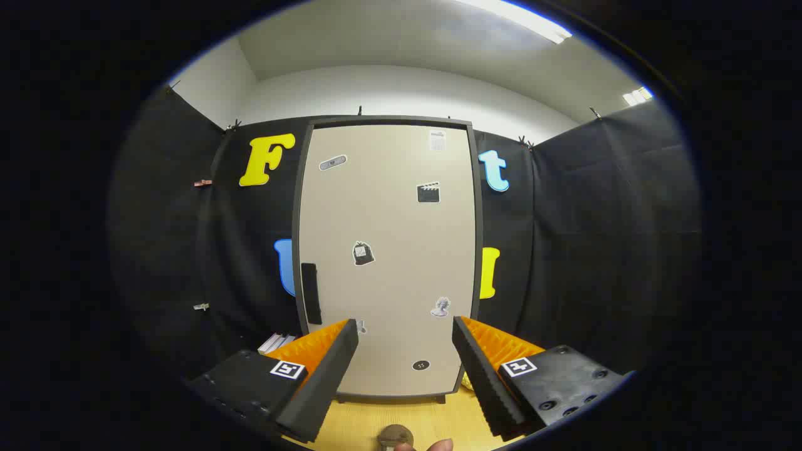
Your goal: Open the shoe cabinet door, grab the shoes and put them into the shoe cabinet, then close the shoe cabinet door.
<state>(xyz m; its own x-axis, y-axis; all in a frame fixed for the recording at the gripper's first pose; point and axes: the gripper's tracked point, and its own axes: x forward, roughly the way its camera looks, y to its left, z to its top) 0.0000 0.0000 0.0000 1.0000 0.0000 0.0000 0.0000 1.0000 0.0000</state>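
Observation:
A tall beige shoe cabinet (388, 250) with a dark frame stands upright straight ahead, its door shut and dotted with small stickers. A black handle (311, 292) sits on the door's left edge, just above my left fingertip. My gripper (405, 329) is open, both fingers spread wide with nothing between them, pointing at the lower part of the door from a short distance. A bit of a white and orange shoe (277, 342) peeks out behind the left finger, beside the cabinet's left foot.
The cabinet stands on a light wooden floor (401, 419). Black cloth walls close in left, right and behind. A person's fingertip (438, 445) and a small round object (395, 435) show below the fingers.

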